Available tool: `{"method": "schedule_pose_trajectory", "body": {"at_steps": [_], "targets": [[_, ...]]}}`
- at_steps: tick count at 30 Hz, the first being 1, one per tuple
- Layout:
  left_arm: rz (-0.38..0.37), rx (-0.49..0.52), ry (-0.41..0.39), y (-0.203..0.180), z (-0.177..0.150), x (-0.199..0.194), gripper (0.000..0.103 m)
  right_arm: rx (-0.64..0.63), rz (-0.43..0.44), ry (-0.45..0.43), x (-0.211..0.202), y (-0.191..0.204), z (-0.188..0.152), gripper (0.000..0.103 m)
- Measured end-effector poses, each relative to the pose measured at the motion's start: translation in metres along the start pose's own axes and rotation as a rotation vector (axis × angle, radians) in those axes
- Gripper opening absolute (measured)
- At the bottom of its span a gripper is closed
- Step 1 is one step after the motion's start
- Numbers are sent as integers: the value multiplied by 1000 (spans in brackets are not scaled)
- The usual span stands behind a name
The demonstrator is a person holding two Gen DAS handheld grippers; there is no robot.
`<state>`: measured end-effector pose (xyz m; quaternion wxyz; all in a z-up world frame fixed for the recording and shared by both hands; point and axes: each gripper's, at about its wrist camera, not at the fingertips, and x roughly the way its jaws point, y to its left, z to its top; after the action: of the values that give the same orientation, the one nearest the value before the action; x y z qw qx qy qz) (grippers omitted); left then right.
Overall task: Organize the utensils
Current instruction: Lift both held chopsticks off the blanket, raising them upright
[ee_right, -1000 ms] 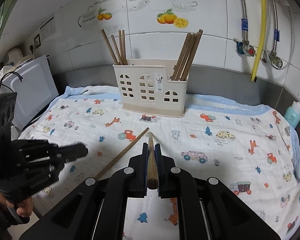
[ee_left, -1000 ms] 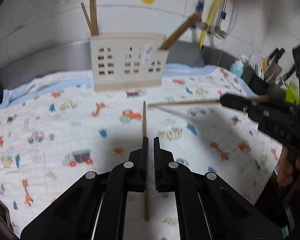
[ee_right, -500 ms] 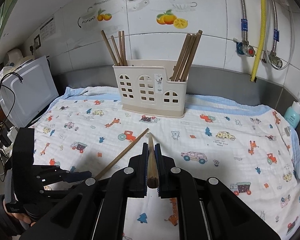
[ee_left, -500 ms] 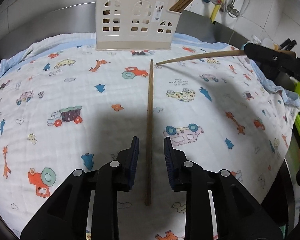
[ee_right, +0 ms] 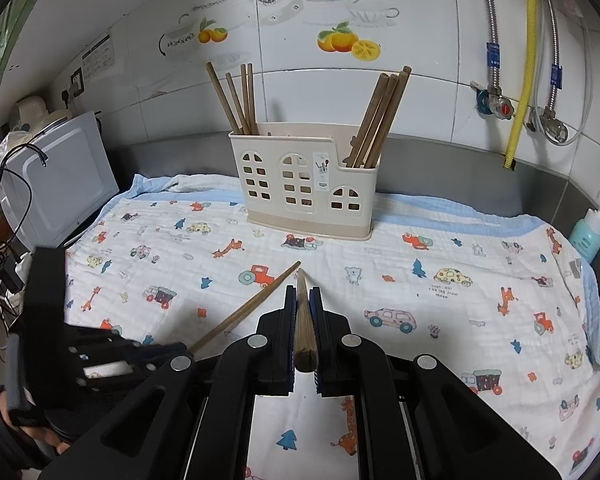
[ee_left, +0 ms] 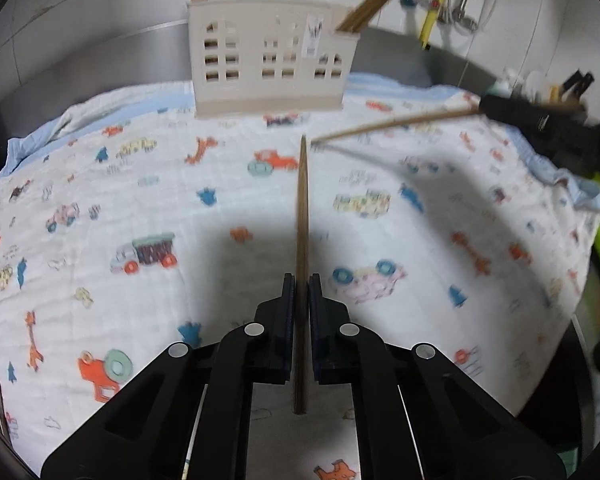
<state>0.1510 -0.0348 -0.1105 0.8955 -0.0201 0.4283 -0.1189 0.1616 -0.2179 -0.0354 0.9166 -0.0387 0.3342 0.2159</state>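
- The left gripper (ee_left: 301,280) points forward and down, its 2 black jaws drawn together on a chopstick (ee_left: 302,216) that runs straight out ahead between them.
- From the other side, that gripper (ee_right: 168,350) sits low on the left, carried by a hand (ee_right: 24,436) in a dark sleeve; the fingers are mostly hidden, so the hold on the handle is hard to judge.
- The right gripper (ee_right: 303,292) also tilts downward, jaws pressed on a second chopstick (ee_right: 305,320) whose blunt end faces the camera.
- In the left view the right gripper (ee_left: 496,106) is blurred at the right edge.
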Motion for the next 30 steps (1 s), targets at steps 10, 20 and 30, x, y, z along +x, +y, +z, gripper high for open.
{"method": "schedule_pose_trajectory", "body": {"at_steps": [10, 20, 30], "targets": [[-102, -54, -114, 14, 42, -35, 6, -11, 7, -12, -2, 0, 14, 6], [-75, -26, -27, 19, 14, -14, 15, -20, 11, -17, -1, 2, 16, 6], [-25, 23, 34, 9, -11, 14, 18, -23, 9, -12, -2, 2, 16, 6]]}}
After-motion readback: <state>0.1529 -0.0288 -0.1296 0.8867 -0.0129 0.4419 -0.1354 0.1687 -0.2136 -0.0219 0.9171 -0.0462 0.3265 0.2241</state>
